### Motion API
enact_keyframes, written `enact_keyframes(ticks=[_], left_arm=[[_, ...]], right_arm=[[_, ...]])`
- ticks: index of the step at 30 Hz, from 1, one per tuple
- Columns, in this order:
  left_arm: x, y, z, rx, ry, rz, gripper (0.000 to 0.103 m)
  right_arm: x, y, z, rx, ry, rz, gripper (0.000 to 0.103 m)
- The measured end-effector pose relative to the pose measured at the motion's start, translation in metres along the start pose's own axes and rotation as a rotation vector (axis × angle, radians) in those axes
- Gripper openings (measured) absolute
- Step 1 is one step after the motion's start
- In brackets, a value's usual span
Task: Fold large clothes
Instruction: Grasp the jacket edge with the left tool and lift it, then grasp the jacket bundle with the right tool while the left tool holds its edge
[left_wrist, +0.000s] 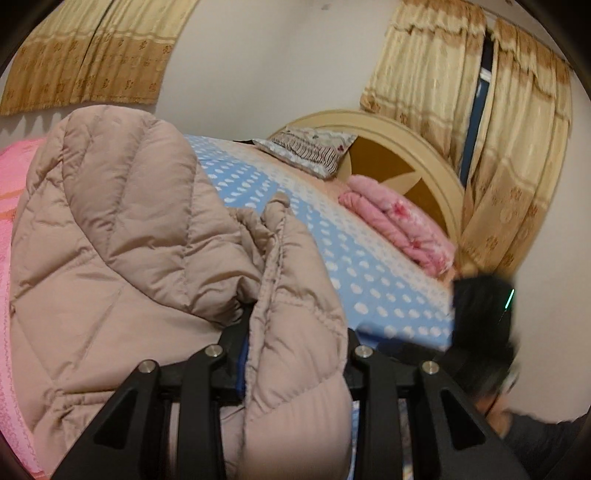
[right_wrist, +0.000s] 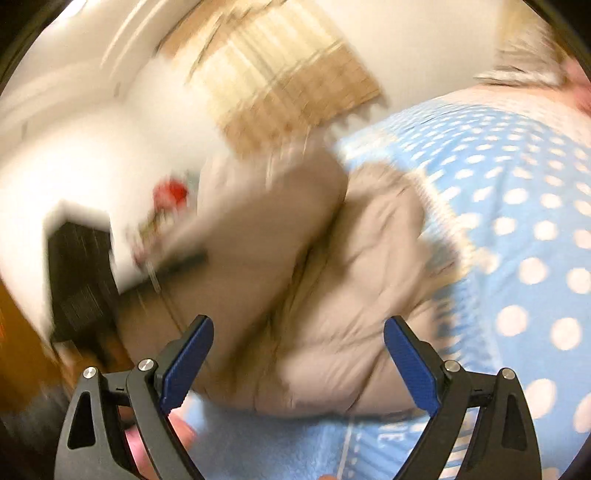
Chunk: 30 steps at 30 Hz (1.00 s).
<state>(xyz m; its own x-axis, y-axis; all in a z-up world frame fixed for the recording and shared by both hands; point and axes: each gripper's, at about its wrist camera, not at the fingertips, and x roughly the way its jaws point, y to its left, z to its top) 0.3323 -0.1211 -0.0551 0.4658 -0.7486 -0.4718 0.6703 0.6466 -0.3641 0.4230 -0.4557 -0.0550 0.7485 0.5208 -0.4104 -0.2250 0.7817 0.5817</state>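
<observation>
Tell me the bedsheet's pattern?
Blue sheet with white dots, clearest in the left wrist view.

Black claw (right_wrist: 298, 363), blue pads (right_wrist: 188, 363)

My right gripper (right_wrist: 298, 363) hangs with its blue-padded fingers (right_wrist: 190, 360) spread wide — nothing between them. Ahead, blurred, the beige puffer jacket (right_wrist: 314, 266) lies bunched on the blue polka-dot bedspread (right_wrist: 517, 229), curtains (right_wrist: 288, 85) beyond.

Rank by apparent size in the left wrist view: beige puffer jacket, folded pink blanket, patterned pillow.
1. beige puffer jacket, largest, though nearest the camera.
2. folded pink blanket.
3. patterned pillow, slightly smaller, but farther away, so true order unsure.
</observation>
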Motion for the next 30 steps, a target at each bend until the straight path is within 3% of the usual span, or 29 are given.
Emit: enact_keyframes(ticks=[2,5,8,9,15,18,19,21,24,26,28,30], left_arm=[[0.003,-0.008,-0.007,0.041,0.000,0.032,0.033],[0.005,-0.018,-0.018,0.115,-0.010,0.095,0.033],[0.008,-0.027,-0.026,0.186,-0.010,0.148,0.033],[0.009,-0.030,-0.029,0.207,-0.011,0.160,0.033],[0.010,-0.044,-0.038,0.287,-0.014,0.201,0.033],[-0.001,-0.049,-0.040,0.310,-0.006,0.254,0.041],[-0.006,-0.051,-0.040,0.310,-0.006,0.251,0.043],[-0.029,-0.057,-0.042,0.311,-0.042,0.213,0.050],[-0.081,-0.068,-0.043,0.289,-0.145,0.197,0.073],[-0.109,-0.065,-0.040,0.266,-0.216,0.208,0.095],[-0.125,-0.052,-0.030,0.233,-0.263,0.244,0.098],[-0.122,-0.029,-0.013,0.205,-0.246,0.340,0.099]], right_arm=[[-0.011,-0.010,0.017,0.080,-0.046,0.061,0.094],[0.006,-0.008,0.043,0.134,0.017,0.097,0.094],[0.044,0.005,0.065,0.155,0.154,0.145,0.094],[0.059,0.012,0.071,0.139,0.221,0.127,0.094],[0.105,0.030,0.068,0.062,0.424,0.073,0.093],[0.124,0.036,0.060,-0.030,0.490,0.007,0.039],[0.123,0.035,0.060,-0.036,0.485,0.022,0.032],[0.113,0.036,0.057,-0.053,0.455,0.014,0.023],[0.097,0.033,0.065,-0.074,0.406,0.002,0.016],[0.089,0.030,0.068,-0.075,0.379,0.005,0.013],[0.073,0.026,0.067,-0.068,0.356,-0.002,0.011],[0.070,0.011,0.066,-0.042,0.345,-0.034,0.010]])
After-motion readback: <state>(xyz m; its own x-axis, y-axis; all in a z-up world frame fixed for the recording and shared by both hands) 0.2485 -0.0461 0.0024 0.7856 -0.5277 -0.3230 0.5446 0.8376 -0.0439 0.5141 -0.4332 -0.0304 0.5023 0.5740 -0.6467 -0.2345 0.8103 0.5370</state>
